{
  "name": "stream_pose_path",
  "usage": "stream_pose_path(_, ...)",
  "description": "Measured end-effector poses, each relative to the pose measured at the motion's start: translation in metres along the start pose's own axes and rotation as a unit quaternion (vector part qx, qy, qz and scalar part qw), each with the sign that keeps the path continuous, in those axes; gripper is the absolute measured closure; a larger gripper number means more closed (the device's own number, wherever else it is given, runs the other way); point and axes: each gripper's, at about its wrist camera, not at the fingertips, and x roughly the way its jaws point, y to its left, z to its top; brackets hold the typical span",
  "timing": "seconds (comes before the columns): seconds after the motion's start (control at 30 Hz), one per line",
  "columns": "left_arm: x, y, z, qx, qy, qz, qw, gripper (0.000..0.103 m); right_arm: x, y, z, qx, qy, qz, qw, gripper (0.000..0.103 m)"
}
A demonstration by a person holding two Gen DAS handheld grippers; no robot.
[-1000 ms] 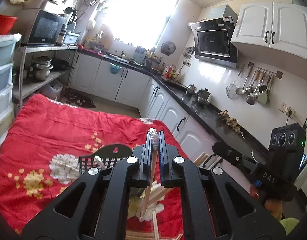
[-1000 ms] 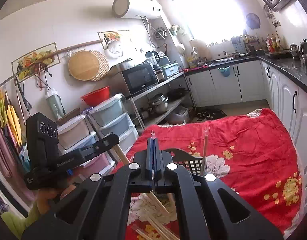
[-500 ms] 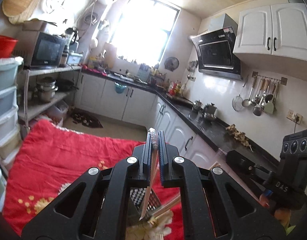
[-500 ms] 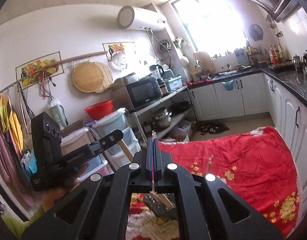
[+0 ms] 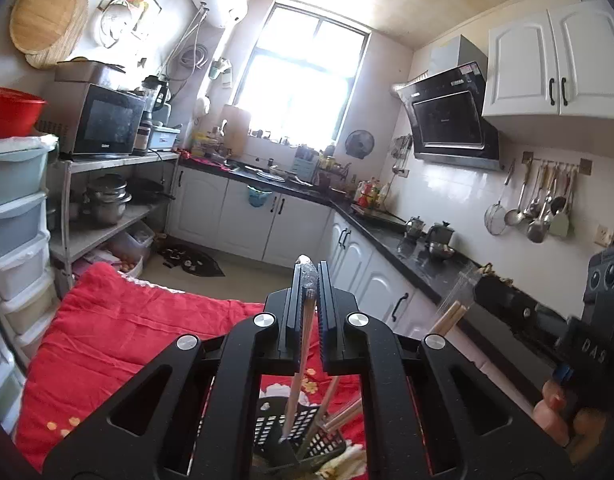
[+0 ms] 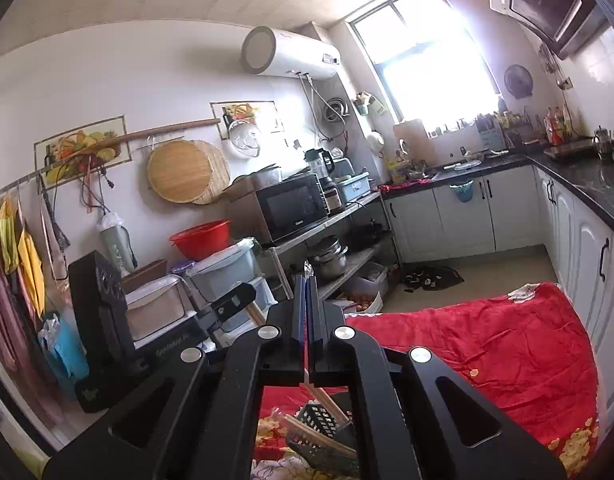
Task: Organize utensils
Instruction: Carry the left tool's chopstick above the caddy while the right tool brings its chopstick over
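My left gripper (image 5: 309, 276) is shut on a plastic-wrapped pair of chopsticks (image 5: 298, 376) that hangs down with its tip in the black slotted utensil basket (image 5: 307, 436) on the red floral cloth. My right gripper (image 6: 306, 280) is shut on a thin wrapped chopstick (image 6: 305, 356) whose lower end reaches toward the same basket (image 6: 323, 436). More chopsticks (image 5: 343, 412) lean in the basket. In the left wrist view the right gripper (image 5: 503, 300) shows at the right with chopstick ends (image 5: 451, 316) sticking out. In the right wrist view the left gripper (image 6: 231, 304) shows at the left.
The red cloth (image 5: 127, 340) covers the table. White cabinets and a dark counter (image 5: 391, 236) run along the right. A metal shelf with pots (image 5: 107, 200) and stacked plastic drawers (image 5: 15, 220) stand at the left. Loose chopsticks (image 6: 307, 434) lie by the basket.
Both grippers have tilted upward and risen, so the views show more wall and ceiling. The basket has slid to the bottom edge of both views. Both stay shut on their chopsticks.
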Motion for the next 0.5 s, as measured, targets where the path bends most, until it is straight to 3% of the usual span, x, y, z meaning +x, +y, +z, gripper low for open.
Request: stream_pose_path(0.5,0.034,0.011,-0.040,0.015,0.038,0.018,0.9990,0.100,0.035,-0.034,-0.038,0.036,0.053,-0.024,0.998,0.102)
